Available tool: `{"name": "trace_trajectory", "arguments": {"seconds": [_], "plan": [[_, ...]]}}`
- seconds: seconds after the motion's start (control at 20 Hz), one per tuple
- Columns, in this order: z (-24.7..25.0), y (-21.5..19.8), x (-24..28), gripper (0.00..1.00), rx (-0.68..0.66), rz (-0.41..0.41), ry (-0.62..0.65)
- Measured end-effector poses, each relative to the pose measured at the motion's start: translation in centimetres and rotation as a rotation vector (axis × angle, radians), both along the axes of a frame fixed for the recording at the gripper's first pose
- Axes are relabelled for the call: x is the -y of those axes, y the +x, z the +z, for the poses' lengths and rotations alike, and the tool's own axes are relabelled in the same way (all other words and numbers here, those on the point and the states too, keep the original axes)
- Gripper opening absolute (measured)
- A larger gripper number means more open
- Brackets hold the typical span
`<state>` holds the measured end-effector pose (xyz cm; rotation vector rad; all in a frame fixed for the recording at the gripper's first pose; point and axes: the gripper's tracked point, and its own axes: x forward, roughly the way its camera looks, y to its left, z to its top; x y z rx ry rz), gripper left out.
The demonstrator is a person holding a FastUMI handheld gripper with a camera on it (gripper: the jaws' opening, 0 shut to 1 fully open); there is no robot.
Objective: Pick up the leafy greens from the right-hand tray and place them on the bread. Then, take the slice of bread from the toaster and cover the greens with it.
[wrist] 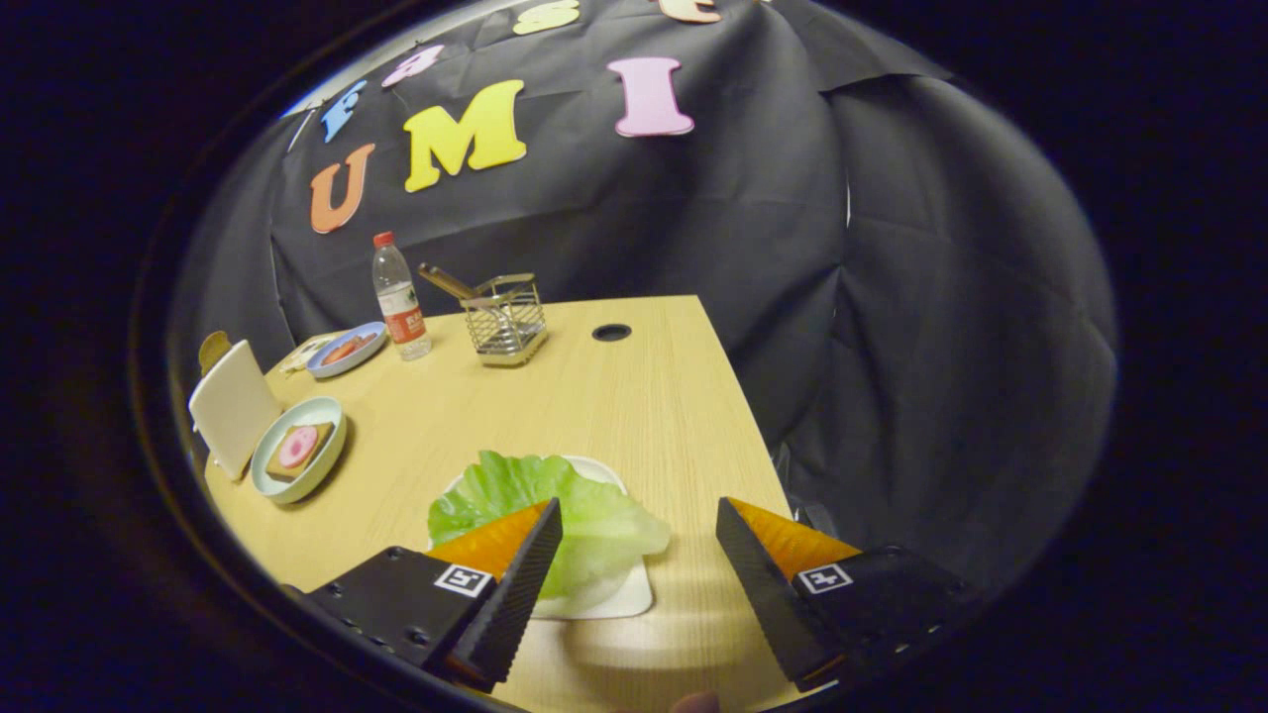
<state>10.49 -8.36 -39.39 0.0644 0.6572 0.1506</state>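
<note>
A leaf of green lettuce (555, 515) lies on a white square tray (614, 599) near the table's front. My gripper (639, 515) hangs open above it; its left finger overlaps the leaf, its right finger stands off the tray over bare wood. Farther left, a pale green plate (322, 465) carries a slice of bread (297, 451) topped with a pink round slice. Beside that plate stands a white toaster (233, 406), with the brown top of another bread slice (212, 349) poking up behind it.
At the back of the wooden table (614, 406) stand a blue plate of food (347, 349), a water bottle (399, 297) and a wire basket with utensils (505, 319). A cable hole (611, 332) lies near the far edge. The table's right edge drops off close to my right finger.
</note>
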Motion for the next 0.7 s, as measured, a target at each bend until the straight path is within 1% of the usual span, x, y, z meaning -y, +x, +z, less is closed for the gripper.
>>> {"name": "trace_trajectory", "arguments": {"seconds": [0.15,0.2,0.25,0.45,0.5,0.55,0.6,0.65,0.7], "plan": [[-2.0,0.4,-0.5,0.95,-0.067,0.006,0.024],[-2.4,0.4,-0.7,0.86,-0.081,0.006,0.031],[-2.4,0.4,-0.9,0.81,-0.081,0.009,0.034],[-1.8,1.3,-0.7,0.48,-0.057,-0.005,-0.002],[-1.8,1.2,-0.8,0.36,-0.060,-0.006,-0.010],[-1.8,1.3,-0.4,0.36,-0.061,-0.015,-0.031],[-1.8,1.7,-0.2,0.27,-0.050,-0.026,-0.037],[-1.1,1.1,-0.1,0.19,-0.053,-0.028,-0.045],[-1.5,1.7,-0.2,0.11,-0.046,-0.030,-0.048]]}}
